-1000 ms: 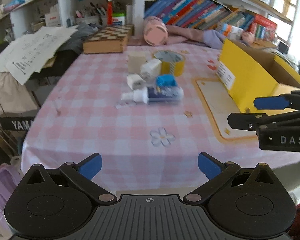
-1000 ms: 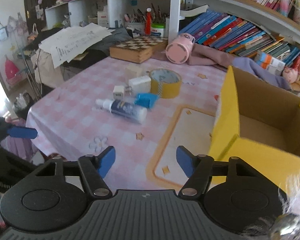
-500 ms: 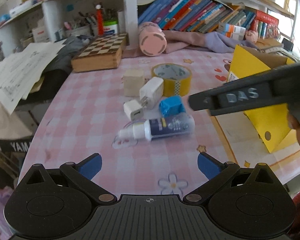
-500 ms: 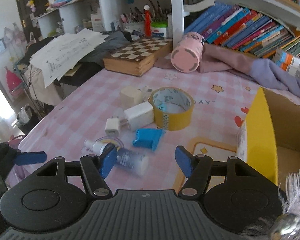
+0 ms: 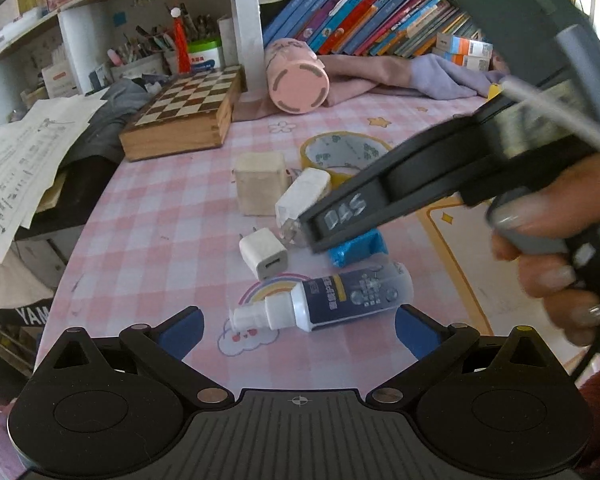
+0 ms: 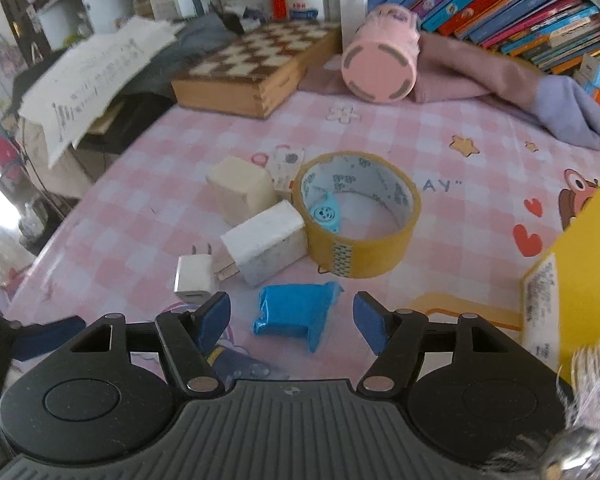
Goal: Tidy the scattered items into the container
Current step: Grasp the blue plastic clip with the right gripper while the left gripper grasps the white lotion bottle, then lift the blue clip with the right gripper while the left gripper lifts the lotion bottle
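Note:
On the pink checked tablecloth lie a spray bottle (image 5: 324,300), a blue packet (image 6: 294,314), a small white charger (image 6: 194,278), a larger white charger (image 6: 266,242), a cream cube (image 6: 242,194) and a yellow tape roll (image 6: 358,216). My right gripper (image 6: 292,316) is open, its fingers on either side of the blue packet, not closed on it. My left gripper (image 5: 298,326) is open and empty, just in front of the spray bottle. The yellow cardboard box (image 6: 580,272) stands at the right.
A wooden chess box (image 6: 256,68) and a pink cylinder on its side (image 6: 380,64) lie at the back, with pink and purple cloth (image 6: 500,80) before the bookshelf. Papers (image 6: 88,80) hang off the left. The table edge falls away at the left.
Both grippers have moved forward toward the cluster of items. My right gripper has come down around the blue packet, and its body now crosses the left wrist view.

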Action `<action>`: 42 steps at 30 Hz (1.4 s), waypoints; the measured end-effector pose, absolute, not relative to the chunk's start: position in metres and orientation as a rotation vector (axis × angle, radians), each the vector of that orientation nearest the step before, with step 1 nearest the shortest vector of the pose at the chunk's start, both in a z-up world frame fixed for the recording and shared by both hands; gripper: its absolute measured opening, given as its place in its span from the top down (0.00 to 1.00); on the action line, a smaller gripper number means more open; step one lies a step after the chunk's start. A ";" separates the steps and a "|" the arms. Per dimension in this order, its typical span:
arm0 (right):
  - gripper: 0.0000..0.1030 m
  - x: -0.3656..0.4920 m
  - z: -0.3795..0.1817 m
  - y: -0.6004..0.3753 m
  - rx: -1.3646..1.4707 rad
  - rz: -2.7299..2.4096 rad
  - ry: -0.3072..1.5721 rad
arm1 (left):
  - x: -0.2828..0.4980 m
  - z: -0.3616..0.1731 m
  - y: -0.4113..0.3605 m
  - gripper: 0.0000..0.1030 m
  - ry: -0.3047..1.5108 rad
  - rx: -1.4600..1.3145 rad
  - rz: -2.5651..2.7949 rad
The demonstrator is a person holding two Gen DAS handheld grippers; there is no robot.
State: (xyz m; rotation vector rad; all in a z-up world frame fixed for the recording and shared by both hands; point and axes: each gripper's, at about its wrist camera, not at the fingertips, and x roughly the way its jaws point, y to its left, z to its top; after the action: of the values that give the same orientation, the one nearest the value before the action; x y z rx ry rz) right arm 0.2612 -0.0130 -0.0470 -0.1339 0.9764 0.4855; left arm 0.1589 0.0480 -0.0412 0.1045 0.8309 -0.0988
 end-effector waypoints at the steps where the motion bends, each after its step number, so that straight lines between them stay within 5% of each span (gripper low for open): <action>1: 0.36 0.263 -0.050 -0.011 -0.144 0.486 0.984 | 0.160 -0.041 0.048 0.01 0.827 0.107 -0.102; 5: 0.39 0.270 -0.059 -0.009 -0.153 0.476 1.025 | 0.165 -0.042 0.045 0.01 0.822 0.129 -0.115; 9: 0.60 0.275 -0.063 -0.018 -0.126 0.461 1.048 | 0.172 -0.046 0.039 0.01 0.824 0.151 -0.146; 20: 0.61 0.260 -0.022 -0.067 -0.025 0.397 0.946 | 0.203 -0.055 0.017 0.03 0.856 0.310 -0.269; 26: 0.61 0.253 -0.012 -0.077 -0.016 0.392 0.897 | 0.211 -0.065 0.016 0.22 0.922 0.307 -0.335; 42: 0.61 0.253 -0.016 -0.077 -0.006 0.396 0.913 | 0.195 -0.059 0.029 0.25 1.039 0.122 -0.292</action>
State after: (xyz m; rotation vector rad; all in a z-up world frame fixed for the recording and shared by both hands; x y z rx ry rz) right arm 0.2526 -0.0773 -0.0163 -0.0057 0.9131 0.3961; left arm 0.1953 0.0294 -0.0585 0.1218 1.0388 -0.2915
